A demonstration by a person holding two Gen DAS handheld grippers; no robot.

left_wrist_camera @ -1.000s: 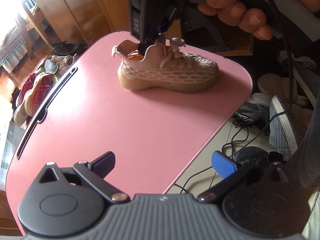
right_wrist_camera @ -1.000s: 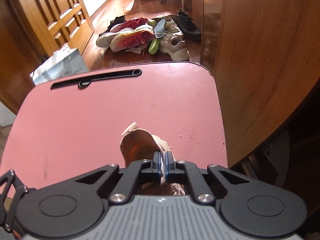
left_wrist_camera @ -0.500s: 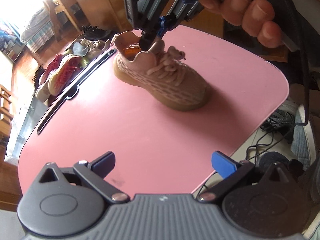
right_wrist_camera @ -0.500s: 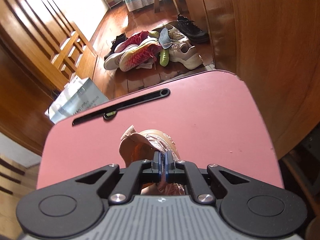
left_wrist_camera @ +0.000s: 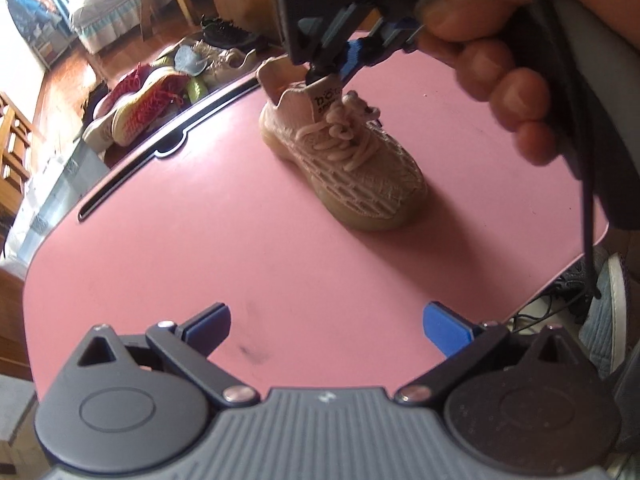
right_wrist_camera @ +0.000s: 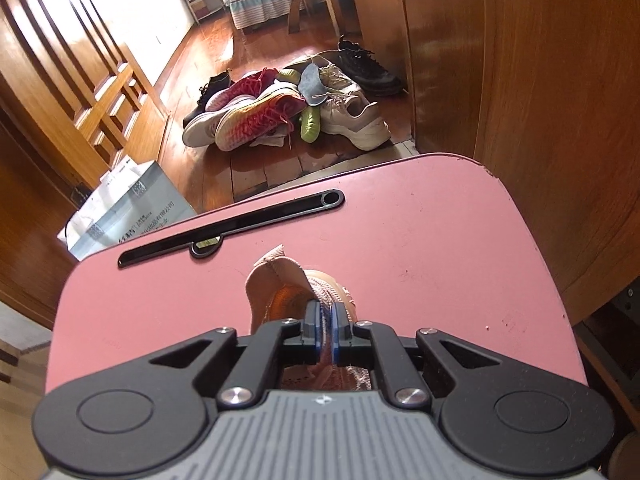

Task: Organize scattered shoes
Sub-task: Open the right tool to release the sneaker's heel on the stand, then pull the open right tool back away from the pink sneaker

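Right gripper [right_wrist_camera: 325, 330] clamped on the tongue of the small beige knit sneaker with laces [left_wrist_camera: 344, 152], sole flat on the pink tabletop [left_wrist_camera: 248, 240] toward its far right corner, seemingly for steering by that soft tab; left gripper [left_wrist_camera: 326, 326] spread wide, unladen, above the near edge.

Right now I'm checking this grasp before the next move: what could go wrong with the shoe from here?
1. The right gripper pinches only the thin tongue of the pink shoe; that soft fabric could slip out or stretch if lifted.
2. The shoe's toe sits toward the edge of the pink table, with cables and other shoes below; a dropped or dragged shoe might fall there.
3. The left gripper is open and empty, giving no support.
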